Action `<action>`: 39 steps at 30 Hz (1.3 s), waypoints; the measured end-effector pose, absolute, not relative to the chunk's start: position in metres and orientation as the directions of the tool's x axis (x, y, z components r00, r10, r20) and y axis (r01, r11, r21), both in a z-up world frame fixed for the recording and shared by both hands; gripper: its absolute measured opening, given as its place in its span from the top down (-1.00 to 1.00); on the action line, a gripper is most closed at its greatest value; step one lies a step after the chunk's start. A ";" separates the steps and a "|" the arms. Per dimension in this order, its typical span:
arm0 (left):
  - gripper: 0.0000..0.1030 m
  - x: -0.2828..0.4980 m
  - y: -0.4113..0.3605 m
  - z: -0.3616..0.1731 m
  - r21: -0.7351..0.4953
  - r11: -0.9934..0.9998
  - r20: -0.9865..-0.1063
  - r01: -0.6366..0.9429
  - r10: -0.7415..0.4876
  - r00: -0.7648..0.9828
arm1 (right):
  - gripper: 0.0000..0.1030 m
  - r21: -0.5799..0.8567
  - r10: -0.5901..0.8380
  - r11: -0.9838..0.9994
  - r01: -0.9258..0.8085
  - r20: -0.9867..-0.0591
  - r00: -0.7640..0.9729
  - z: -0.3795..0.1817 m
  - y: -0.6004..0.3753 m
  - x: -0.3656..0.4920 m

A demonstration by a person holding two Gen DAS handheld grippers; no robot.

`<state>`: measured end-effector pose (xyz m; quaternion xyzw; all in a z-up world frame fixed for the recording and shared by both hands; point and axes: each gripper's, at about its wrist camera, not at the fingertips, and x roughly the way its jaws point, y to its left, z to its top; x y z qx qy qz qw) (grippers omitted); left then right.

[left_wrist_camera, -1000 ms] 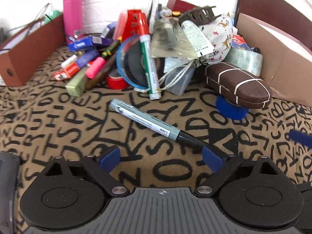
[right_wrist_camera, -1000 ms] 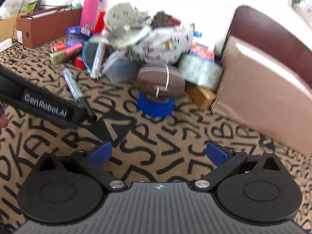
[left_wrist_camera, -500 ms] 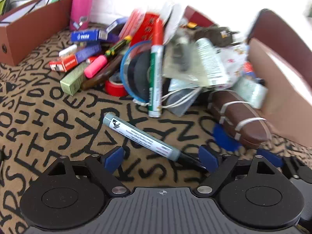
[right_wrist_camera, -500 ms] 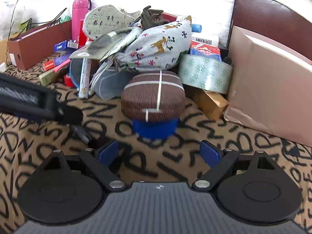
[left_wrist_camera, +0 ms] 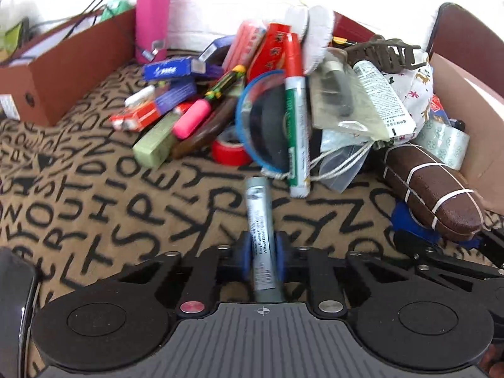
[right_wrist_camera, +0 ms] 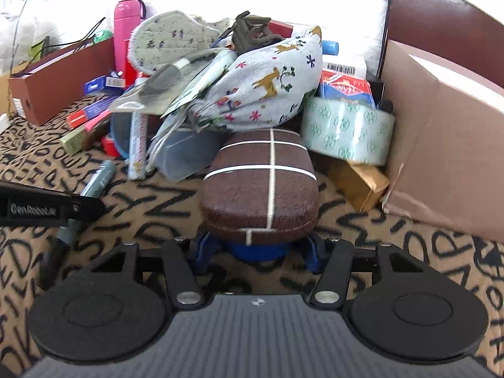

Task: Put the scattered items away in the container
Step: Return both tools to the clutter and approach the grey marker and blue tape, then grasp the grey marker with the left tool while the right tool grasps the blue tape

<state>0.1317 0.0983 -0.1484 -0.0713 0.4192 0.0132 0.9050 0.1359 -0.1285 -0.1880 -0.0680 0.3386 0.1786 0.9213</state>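
Note:
My left gripper [left_wrist_camera: 264,253] is shut on a grey marker [left_wrist_camera: 260,226] that points forward between the blue pads. The marker also shows in the right wrist view [right_wrist_camera: 94,186] beside the left gripper's black arm [right_wrist_camera: 47,208]. My right gripper [right_wrist_camera: 256,250] has its blue pads on both sides of a blue tape roll [right_wrist_camera: 258,252] under a brown glasses case [right_wrist_camera: 261,189]. The case also shows in the left wrist view [left_wrist_camera: 431,189]. A pink-brown cardboard box [right_wrist_camera: 447,145] stands at the right.
A pile of clutter lies ahead: green-and-red marker [left_wrist_camera: 296,113], red tape roll [left_wrist_camera: 230,151], pink highlighter [left_wrist_camera: 190,119], patterned pouch [right_wrist_camera: 261,91], patterned tape roll [right_wrist_camera: 346,129], pink bottle [left_wrist_camera: 152,12]. A brown open box [left_wrist_camera: 63,63] stands at the left. The cloth has black letters.
My left gripper has closed on the grey marker, which now points straight ahead. My right gripper has moved forward and narrowed around the blue tape roll under the brown case.

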 end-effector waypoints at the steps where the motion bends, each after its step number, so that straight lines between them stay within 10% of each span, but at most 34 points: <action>1: 0.79 0.127 0.102 -0.148 -0.123 0.990 -0.762 -0.072 -0.048 0.645 | 0.02 0.005 0.292 0.925 -0.380 -0.650 0.701 -0.187 -0.130 0.131; 4: 0.79 0.112 0.106 -0.146 -0.115 0.993 -0.767 -0.038 -0.064 0.638 | 0.76 0.037 0.329 0.913 -0.405 -0.655 0.680 -0.186 -0.137 0.110; 8: 0.78 0.092 0.106 -0.145 -0.092 0.996 -0.773 0.008 -0.077 0.630 | 0.75 0.060 0.365 0.897 -0.438 -0.659 0.657 -0.184 -0.147 0.085; 11: 0.72 0.082 0.105 -0.143 -0.101 0.995 -0.774 0.014 -0.087 0.627 | 0.26 0.006 0.342 0.896 -0.444 -0.646 0.683 -0.184 -0.145 0.080; 13: 0.27 0.078 0.106 -0.143 -0.105 0.994 -0.775 0.013 -0.090 0.626 | -0.56 -0.003 0.318 0.908 -0.419 -0.646 0.694 -0.185 -0.144 0.088; 22: -0.10 0.068 0.109 -0.141 -0.090 0.994 -0.774 0.059 -0.107 0.623 | -0.55 0.075 0.316 0.933 -0.352 -0.641 0.699 -0.192 -0.143 0.128; 24: -0.09 0.069 0.108 -0.145 -0.074 0.995 -0.780 0.072 -0.103 0.617 | -0.55 0.074 0.318 0.932 -0.355 -0.638 0.701 -0.193 -0.139 0.136; 29: 0.78 0.073 0.108 -0.147 -0.045 0.996 -0.774 0.074 -0.081 0.627 | -0.21 0.083 0.329 0.929 -0.360 -0.628 0.705 -0.194 -0.133 0.146; 39: 0.80 0.069 0.107 -0.145 -0.040 0.994 -0.775 0.098 -0.093 0.625 | -0.20 0.088 0.370 0.902 -0.422 -0.658 0.655 -0.188 -0.148 0.085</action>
